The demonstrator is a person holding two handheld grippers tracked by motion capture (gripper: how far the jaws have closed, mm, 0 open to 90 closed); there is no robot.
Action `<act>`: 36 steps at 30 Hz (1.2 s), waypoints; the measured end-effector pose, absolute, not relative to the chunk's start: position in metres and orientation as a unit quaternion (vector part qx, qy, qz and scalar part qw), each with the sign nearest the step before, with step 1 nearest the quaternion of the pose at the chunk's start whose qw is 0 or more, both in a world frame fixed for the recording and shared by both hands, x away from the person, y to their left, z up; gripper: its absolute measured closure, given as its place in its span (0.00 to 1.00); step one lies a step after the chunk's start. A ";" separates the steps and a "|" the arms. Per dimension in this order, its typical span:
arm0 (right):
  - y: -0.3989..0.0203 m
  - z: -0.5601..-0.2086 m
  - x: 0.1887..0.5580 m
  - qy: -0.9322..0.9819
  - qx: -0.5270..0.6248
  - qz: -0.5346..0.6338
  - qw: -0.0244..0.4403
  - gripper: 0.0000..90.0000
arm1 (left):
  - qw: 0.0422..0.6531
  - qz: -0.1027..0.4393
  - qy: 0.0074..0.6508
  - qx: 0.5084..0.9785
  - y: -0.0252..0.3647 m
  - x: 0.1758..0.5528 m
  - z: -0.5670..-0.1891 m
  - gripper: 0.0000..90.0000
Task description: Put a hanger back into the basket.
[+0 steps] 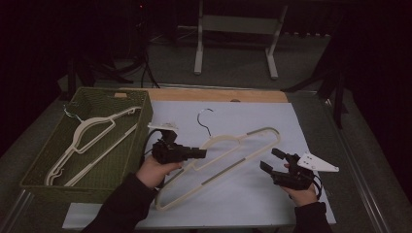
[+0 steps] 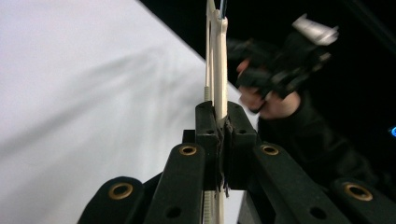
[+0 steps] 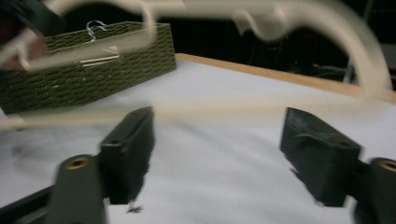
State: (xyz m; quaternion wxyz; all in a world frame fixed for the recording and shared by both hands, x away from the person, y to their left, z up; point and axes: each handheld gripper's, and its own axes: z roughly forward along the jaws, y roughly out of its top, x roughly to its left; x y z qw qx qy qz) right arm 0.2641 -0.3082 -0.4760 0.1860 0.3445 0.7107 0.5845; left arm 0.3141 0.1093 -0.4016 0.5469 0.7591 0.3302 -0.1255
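The left gripper (image 1: pixel 200 154) reaches in from the bottom edge of the table (image 1: pixel 252 194), held in the person's left hand (image 1: pixel 154 171) with its jaws pointing toward the right edge. Its jaws are closed tight on the cream hanger (image 1: pixel 228 155), pinching the thin bar near the hanger's shoulder; in the left gripper view the bar (image 2: pixel 219 70) runs straight up between the clamped pads. The hanger stretches across the middle of the white sheet, its wire hook (image 1: pixel 206 119) toward the far edge and its long end toward the near edge. The right gripper (image 1: pixel 272 161), held in the right hand (image 1: pixel 302 194) near the right edge, points toward the hanger with its jaws spread wide and nothing between them. A green basket (image 1: pixel 131 145) sits at the left edge, with another cream hanger (image 1: pixel 90 141) lying inside it.
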 end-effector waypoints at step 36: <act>-0.302 -0.490 0.269 0.732 0.350 0.559 0.173 0.25 | 0.559 0.116 0.458 0.681 0.414 0.317 -0.344 0.97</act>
